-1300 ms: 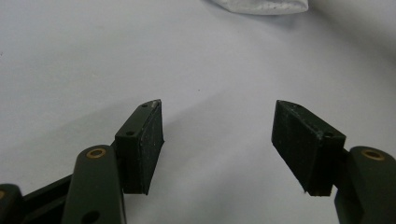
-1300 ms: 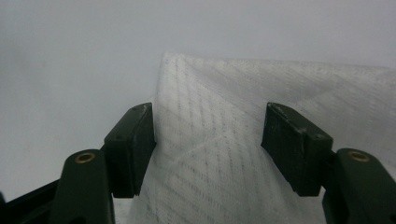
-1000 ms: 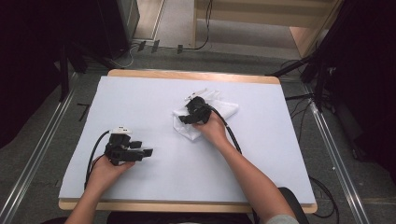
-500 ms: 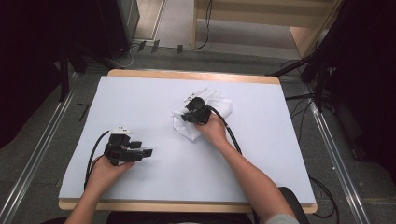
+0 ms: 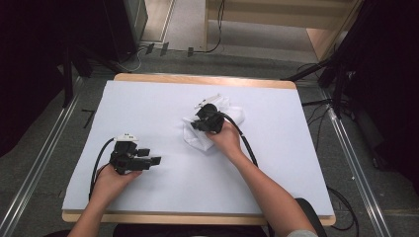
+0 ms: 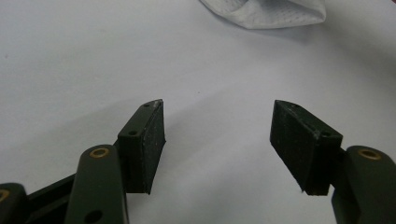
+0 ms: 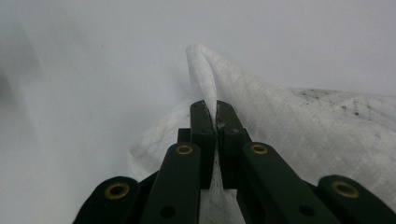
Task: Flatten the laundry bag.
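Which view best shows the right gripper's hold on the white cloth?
The right gripper view: the right gripper is shut on a raised fold of the white cloth, seen close up. The high view shows the whole crumpled cloth under the hand. The left gripper view catches just a far corner.

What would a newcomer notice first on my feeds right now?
Most striking is the crumpled white cloth near the middle of the white table, with the right gripper shut on a raised fold of it. The left gripper rests apart at the near left, jaws open over bare table, with nothing between them.
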